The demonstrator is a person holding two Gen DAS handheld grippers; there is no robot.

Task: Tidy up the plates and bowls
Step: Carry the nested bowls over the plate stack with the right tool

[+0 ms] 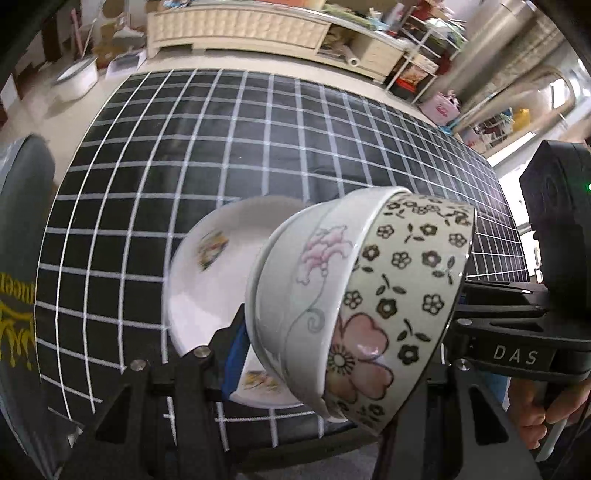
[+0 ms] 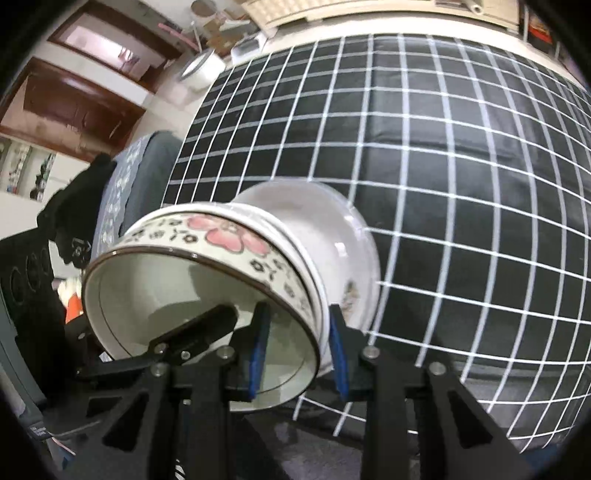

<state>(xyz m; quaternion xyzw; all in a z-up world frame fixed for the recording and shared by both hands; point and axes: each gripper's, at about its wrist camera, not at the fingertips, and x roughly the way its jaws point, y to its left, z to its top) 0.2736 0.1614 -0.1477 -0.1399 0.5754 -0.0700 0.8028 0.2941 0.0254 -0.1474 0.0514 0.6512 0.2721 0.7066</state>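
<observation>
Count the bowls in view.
2, nested and tilted, held by both claws: the flower-patterned bowl sits inside the white bowl. More could hide between them.

My flower-patterned bowl [image 1: 402,295] is cream with black blossoms; white plate [image 1: 207,280]; black, white-gridded tablecloth [image 1: 258,140] beyond my fingers.

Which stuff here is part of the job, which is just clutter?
Job: floral bowl, nested in white bowl; plate beneath; right gripper clamping both rims.
Clutter: white tub, cream cabinet, pink bag.
</observation>
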